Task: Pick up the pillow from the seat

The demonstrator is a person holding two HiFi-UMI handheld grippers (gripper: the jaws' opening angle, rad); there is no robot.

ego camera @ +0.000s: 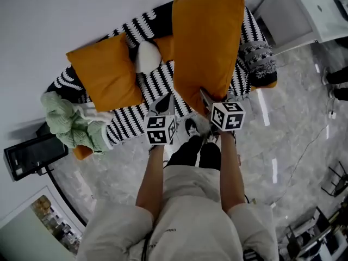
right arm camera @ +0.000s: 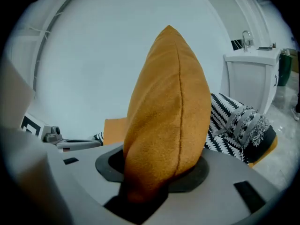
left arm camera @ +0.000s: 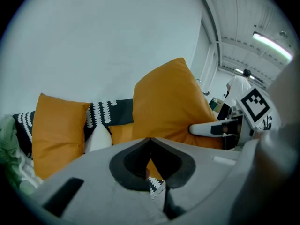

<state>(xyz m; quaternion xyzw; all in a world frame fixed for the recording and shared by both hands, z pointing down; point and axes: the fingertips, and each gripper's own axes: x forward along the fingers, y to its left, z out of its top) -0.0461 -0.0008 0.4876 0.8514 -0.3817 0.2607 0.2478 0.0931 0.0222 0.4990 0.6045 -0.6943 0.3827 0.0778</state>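
Orange pillow (right arm camera: 168,121), upright over the sofa's black-and-white throw (ego camera: 155,83), its lower edge clamped between the partly spread jaws of the right gripper (right arm camera: 157,175). Left gripper (left arm camera: 150,140) just beside it, jaws meeting at their tips.

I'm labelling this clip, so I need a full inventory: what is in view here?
raised pillow: one, orange, upright above the seat, in the right gripper
other pillows: two, orange, one at the seat's left, one half hidden behind
white cushion: one, between the orange pillows
seat: one, orange base, against the wall
throw: one, black and white, over the seat
fringed blanket: one, grey patterned, seat's right end
knitted blanket: one, pale green, seat's left end
screen: one, black, floor at left
cabinet: one, white, right of the seat
left gripper: grey, jaws together, beside the raised pillow's lower corner
right gripper: grey, clamped on the raised pillow
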